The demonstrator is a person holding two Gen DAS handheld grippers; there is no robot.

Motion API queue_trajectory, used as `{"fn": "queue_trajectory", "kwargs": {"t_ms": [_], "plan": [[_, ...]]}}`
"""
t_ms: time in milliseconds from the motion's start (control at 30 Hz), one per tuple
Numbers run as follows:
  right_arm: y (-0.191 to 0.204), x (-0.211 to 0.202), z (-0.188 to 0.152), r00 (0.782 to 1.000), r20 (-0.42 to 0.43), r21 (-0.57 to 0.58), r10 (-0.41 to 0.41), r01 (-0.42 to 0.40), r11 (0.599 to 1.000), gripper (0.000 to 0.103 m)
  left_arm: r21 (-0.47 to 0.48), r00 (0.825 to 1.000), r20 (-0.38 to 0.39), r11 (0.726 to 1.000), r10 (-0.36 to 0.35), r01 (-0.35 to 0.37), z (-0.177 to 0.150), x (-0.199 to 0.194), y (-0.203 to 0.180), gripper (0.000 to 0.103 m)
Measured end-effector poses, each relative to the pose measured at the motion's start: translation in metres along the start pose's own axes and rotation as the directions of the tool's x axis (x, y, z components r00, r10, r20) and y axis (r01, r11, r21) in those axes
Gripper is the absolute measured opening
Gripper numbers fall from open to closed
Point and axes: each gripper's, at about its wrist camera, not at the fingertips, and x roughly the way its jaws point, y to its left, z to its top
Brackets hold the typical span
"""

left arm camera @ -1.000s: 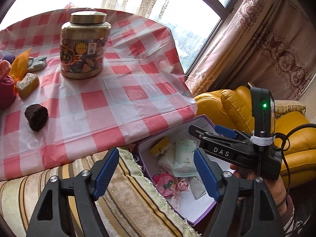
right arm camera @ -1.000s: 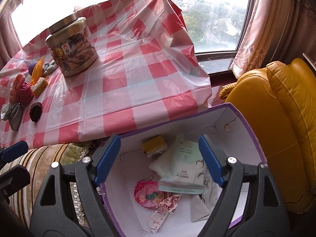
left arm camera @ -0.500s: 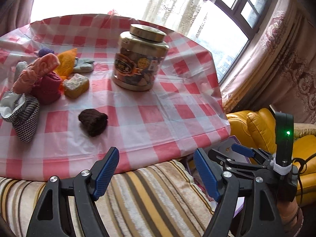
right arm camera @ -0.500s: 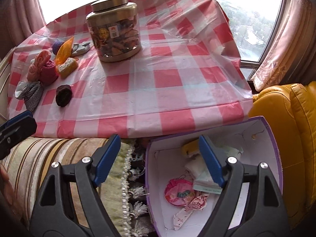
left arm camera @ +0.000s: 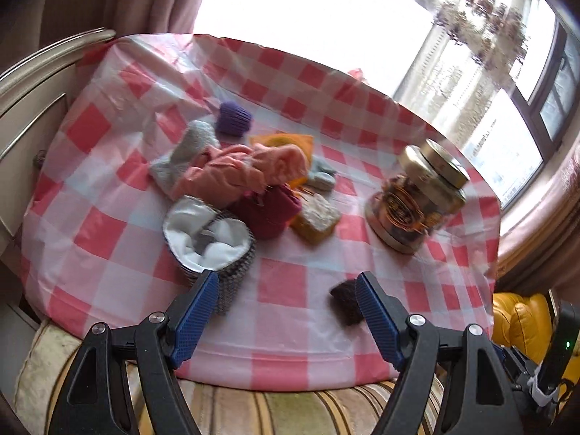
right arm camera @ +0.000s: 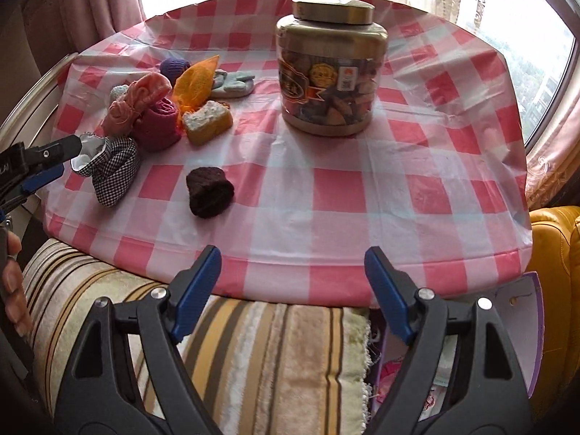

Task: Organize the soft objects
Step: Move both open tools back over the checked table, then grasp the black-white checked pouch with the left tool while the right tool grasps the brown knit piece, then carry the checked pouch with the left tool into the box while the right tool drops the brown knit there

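Observation:
A pile of soft items lies on the left of the red-checked table [left arm camera: 286,279]: a checked fabric pouch with white lining [left arm camera: 210,243] [right arm camera: 112,166], a pink cloth [left arm camera: 243,174] [right arm camera: 137,101], a maroon roll [left arm camera: 268,210] [right arm camera: 159,123], a yellow sponge [left arm camera: 315,217] [right arm camera: 206,123], a purple knit [left arm camera: 233,117], an orange mesh [right arm camera: 197,79] and pale blue socks [right arm camera: 232,83]. A dark brown knit roll [right arm camera: 210,192] [left arm camera: 344,299] lies apart near the front edge. My left gripper [left arm camera: 288,311] is open and empty, just short of the pouch. My right gripper [right arm camera: 291,290] is open and empty over the striped cushion.
A gold-lidded jar [right arm camera: 331,69] [left arm camera: 420,195] stands at mid-table. A striped cushion [right arm camera: 253,355] lies below the table's front edge. A purple box [right arm camera: 522,340] with soft items sits at lower right, beside a yellow armchair [right arm camera: 554,253]. Curtains and a window lie behind.
Both grippers have swung left and up from the purple box toward the table. The left one now faces the pile of soft items. Both stay open and empty.

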Motion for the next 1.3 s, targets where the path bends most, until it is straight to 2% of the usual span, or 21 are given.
{"fn": "queue_trajectory", "kwargs": {"t_ms": [67, 233, 367, 467, 533, 667, 733, 867, 1067, 1133, 1200, 1267, 1300], "plan": [[0.010, 0.006, 0.006, 1.000, 0.000, -0.009, 0.001, -0.001, 1.000, 0.083, -0.062, 0.999, -0.012, 0.997, 0.034, -0.035, 0.012, 0.008, 0.018, 0.079], [0.031, 0.024, 0.021, 1.000, -0.003, -0.042, -0.003, 0.003, 0.999, 0.084, -0.144, 0.996, -0.082, 0.989, 0.030, -0.041, 0.029, 0.041, 0.049, 0.079], [0.049, 0.044, 0.028, 1.000, -0.014, -0.070, -0.006, 0.005, 0.998, 0.084, -0.183, 0.993, -0.121, 0.982, 0.019, -0.041, 0.019, 0.068, 0.061, 0.079], [0.058, 0.060, 0.034, 1.000, -0.031, -0.078, -0.003, 0.000, 0.997, 0.084, -0.218, 0.990, -0.132, 0.976, -0.045, 0.015, 0.008, 0.083, 0.069, 0.078], [0.065, 0.070, 0.038, 0.999, -0.039, -0.081, -0.006, 0.003, 0.997, 0.084, -0.210, 0.989, -0.139, 0.978, -0.045, 0.015, 0.004, 0.090, 0.068, 0.077], [0.078, 0.086, 0.043, 0.998, -0.061, -0.109, -0.021, 0.014, 0.994, 0.084, -0.148, 0.989, -0.147, 0.989, -0.036, 0.014, -0.001, 0.097, 0.059, 0.057], [0.082, 0.093, 0.044, 0.996, -0.085, -0.126, -0.019, 0.009, 0.992, 0.084, -0.113, 0.989, -0.142, 0.993, -0.035, 0.019, -0.003, 0.098, 0.054, 0.052], [0.089, 0.105, 0.045, 0.990, -0.141, -0.154, -0.002, -0.020, 0.988, 0.084, -0.118, 0.988, -0.131, 0.991, -0.083, 0.067, -0.006, 0.095, 0.054, 0.037], [0.081, 0.119, 0.050, 0.984, -0.177, -0.117, 0.016, -0.037, 0.992, 0.083, -0.117, 0.986, -0.109, 0.986, -0.129, 0.116, -0.011, 0.089, 0.052, 0.029], [0.080, 0.123, 0.051, 0.981, -0.191, -0.116, 0.017, -0.040, 0.992, 0.073, -0.102, 0.986, -0.105, 0.988, -0.126, 0.116, -0.011, 0.088, 0.049, 0.029], [0.080, 0.123, 0.052, 0.983, -0.182, -0.123, 0.032, -0.055, 0.991, 0.052, -0.084, 0.987, -0.097, 0.989, -0.126, 0.118, -0.011, 0.088, 0.045, 0.027], [0.082, 0.121, 0.051, 0.983, -0.180, -0.137, 0.040, -0.065, 0.988, 0.040, -0.064, 0.990, -0.073, 0.991, -0.121, 0.117, -0.010, 0.084, 0.041, 0.026], [0.082, 0.119, 0.050, 0.984, -0.175, -0.138, 0.044, -0.068, 0.988, 0.038, -0.053, 0.991, -0.059, 0.992, -0.118, 0.114, -0.010, 0.080, 0.039, 0.025]]}}
